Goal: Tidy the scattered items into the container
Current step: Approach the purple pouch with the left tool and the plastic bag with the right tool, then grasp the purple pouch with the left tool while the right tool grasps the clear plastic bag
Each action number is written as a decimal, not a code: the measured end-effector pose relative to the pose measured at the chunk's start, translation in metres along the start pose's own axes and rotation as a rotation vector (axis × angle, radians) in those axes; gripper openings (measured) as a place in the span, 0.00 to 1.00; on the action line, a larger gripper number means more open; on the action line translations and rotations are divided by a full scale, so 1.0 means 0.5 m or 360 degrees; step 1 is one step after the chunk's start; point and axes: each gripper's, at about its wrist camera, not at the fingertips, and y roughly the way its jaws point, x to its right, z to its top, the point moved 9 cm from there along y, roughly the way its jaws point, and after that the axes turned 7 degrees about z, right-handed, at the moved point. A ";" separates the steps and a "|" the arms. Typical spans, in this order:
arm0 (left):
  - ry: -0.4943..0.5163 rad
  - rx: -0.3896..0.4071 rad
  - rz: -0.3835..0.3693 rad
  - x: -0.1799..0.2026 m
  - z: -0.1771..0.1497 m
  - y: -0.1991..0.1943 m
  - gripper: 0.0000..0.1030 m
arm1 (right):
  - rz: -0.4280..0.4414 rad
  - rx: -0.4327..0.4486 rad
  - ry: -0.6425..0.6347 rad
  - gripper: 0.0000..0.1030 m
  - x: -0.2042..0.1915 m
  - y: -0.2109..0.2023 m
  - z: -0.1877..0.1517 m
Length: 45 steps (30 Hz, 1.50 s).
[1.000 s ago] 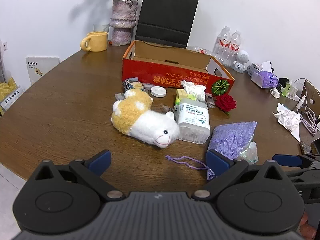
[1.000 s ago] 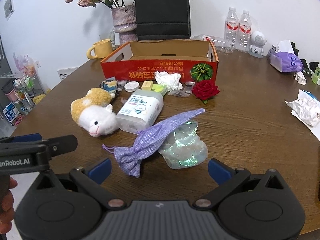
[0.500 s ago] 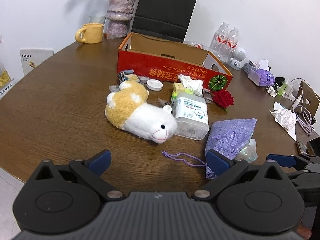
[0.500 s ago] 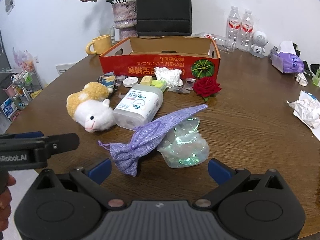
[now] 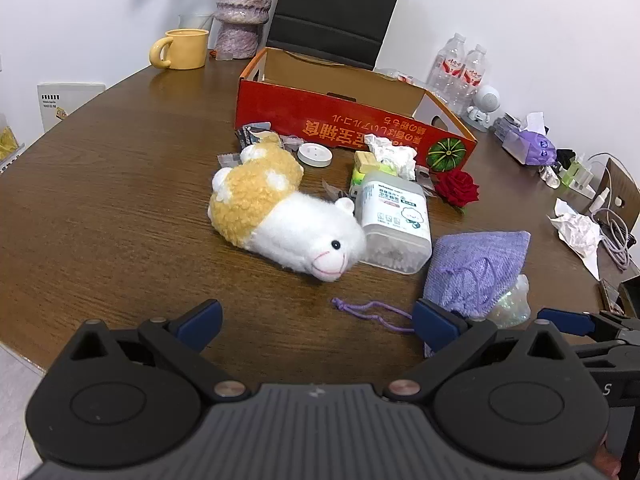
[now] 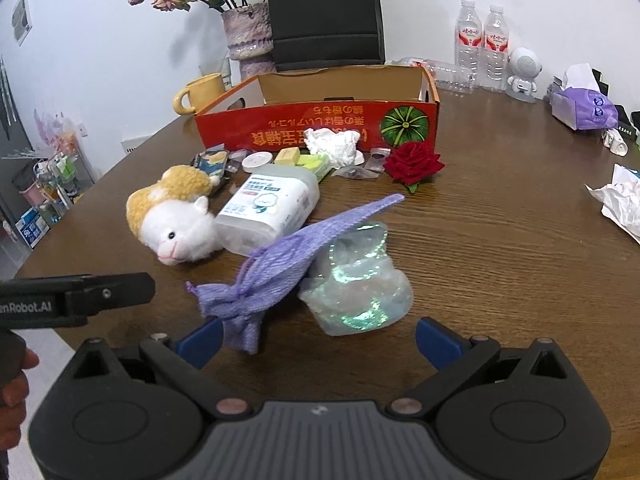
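Left gripper [image 5: 316, 318]: held low over the near edge of the wooden table [image 5: 100, 184], level, aimed toward the red cardboard box [image 5: 344, 120]. Fingers spread wide, holding nothing. Plush toy [image 5: 280, 216] lies directly ahead, between the finger lines but beyond the tips. Right fingertip [image 5: 434, 324] sits at the near end of the purple pouch [image 5: 476, 268]; contact cannot be confirmed.

Right gripper [image 6: 318, 340]: also low and level at the near table edge, beside the left unit, whose black body [image 6: 76, 300] enters its view from the left. Fingers spread wide, holding nothing. Pouch and a shiny plastic bag [image 6: 360, 284] lie just ahead of the tips.

Plush toy: on its side, long axis running from the box toward the near edge, face nearest the grippers, yellow back toward the box. Its head touches the white wipes tub [image 5: 392, 220].

Pouch: long axis diagonal, gathered end with drawstring [image 5: 370, 310] near, flat corner pointing toward the red rose [image 6: 414, 164]; draped over the plastic bag.

Box: open-topped, upright, beyond the clutter; small items lie along its front wall.
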 end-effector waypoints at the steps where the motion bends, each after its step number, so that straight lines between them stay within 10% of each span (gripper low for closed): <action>1: 0.0002 0.0001 -0.0013 0.003 0.002 0.001 1.00 | 0.0001 0.0006 0.0005 1.00 0.006 0.001 0.001; 22: 0.0228 -0.0140 -0.0239 0.174 -0.009 0.074 0.98 | 0.0109 0.0058 -0.0398 0.63 0.049 0.039 0.019; 33: 0.0206 -0.0134 -0.0331 0.176 -0.010 0.075 0.28 | 0.0244 0.0135 -0.0422 0.32 0.049 0.035 0.027; 45: 0.0205 0.0168 -0.0443 0.155 0.088 -0.016 0.23 | 0.0246 0.0278 -0.0349 0.31 0.040 -0.030 0.097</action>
